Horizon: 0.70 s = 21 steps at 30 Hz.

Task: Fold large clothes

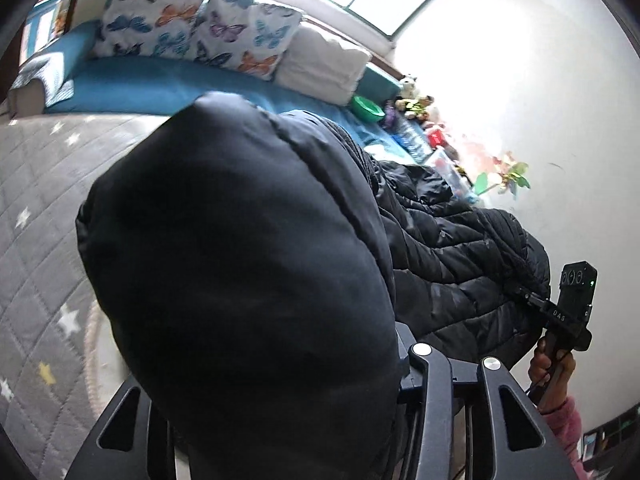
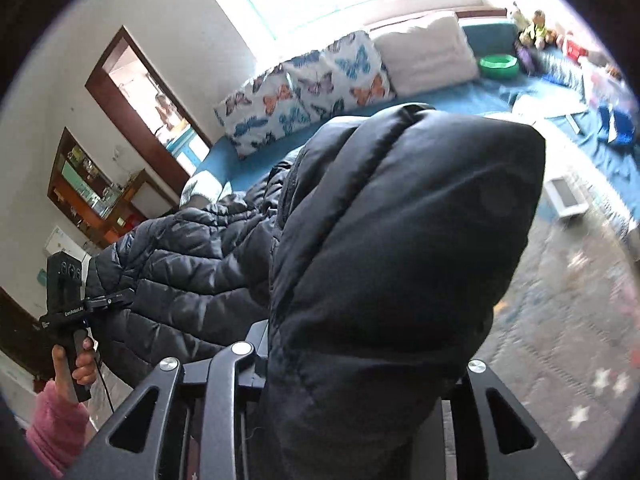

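Note:
A large black quilted puffer jacket (image 1: pixel 448 256) hangs stretched in the air between my two grippers. In the left wrist view a bulging part of it (image 1: pixel 240 256) fills the middle and hides my left gripper's fingertips. My left gripper (image 2: pixel 110 300) shows in the right wrist view, shut on the jacket's edge. My right gripper (image 1: pixel 528 296) shows in the left wrist view, shut on the other edge. In the right wrist view another bulge of the jacket (image 2: pixel 400 248) covers that gripper's own fingers.
A blue mattress (image 1: pixel 160 88) lies behind with butterfly pillows (image 1: pixel 192 24), a white pillow (image 1: pixel 324 64), a green bowl (image 1: pixel 366 108) and toys (image 1: pixel 416 104). A grey quilted star rug (image 1: pixel 44 216) covers the floor. A doorway (image 2: pixel 144 96) and a shelf (image 2: pixel 92 196) stand at the left.

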Each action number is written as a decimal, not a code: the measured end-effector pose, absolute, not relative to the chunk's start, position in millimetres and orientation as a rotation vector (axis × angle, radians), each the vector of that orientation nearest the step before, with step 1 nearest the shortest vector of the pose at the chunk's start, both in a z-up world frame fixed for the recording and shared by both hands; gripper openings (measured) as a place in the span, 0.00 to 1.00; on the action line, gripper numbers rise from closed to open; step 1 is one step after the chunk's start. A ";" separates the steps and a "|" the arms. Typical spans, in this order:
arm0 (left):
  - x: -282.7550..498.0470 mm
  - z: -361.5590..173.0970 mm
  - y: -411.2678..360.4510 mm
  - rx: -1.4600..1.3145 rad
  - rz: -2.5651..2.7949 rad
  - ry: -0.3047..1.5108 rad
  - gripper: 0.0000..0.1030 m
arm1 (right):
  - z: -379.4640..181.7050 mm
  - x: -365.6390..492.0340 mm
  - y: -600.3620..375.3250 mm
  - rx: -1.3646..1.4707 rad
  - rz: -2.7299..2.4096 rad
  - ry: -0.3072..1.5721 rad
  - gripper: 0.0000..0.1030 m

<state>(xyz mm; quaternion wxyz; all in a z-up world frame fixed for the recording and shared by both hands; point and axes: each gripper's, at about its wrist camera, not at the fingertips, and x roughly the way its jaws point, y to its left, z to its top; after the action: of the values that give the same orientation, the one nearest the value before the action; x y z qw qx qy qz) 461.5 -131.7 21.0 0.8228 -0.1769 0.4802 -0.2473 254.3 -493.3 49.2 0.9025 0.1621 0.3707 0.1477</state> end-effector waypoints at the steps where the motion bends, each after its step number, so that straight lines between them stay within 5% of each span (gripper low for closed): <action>1: 465.0 26.1 -143.4 -0.378 -0.547 1.016 0.49 | 52.9 251.4 -500.8 0.330 0.296 0.758 0.35; 11: 502.1 13.7 -314.6 -0.284 -0.626 1.066 0.49 | 38.8 232.6 -576.9 0.330 0.119 0.741 0.35; 15: 508.2 -20.8 -342.3 -0.222 -0.544 1.119 0.69 | -5.9 238.5 -588.6 0.347 0.065 0.819 0.38; 19: 515.2 -32.2 -346.7 -0.267 -0.522 1.136 0.88 | -34.2 234.3 -616.0 0.491 0.058 0.826 0.69; 21: 514.7 -31.3 -341.6 -0.249 -0.504 1.129 0.94 | -37.3 229.8 -622.0 0.529 0.062 0.837 0.74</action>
<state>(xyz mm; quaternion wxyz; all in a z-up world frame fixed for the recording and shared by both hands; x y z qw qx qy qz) 514.7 -341.6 -31.3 0.8076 -0.1164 0.5280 -0.2357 229.8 -622.0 -37.3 0.8793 0.2540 0.4017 0.0295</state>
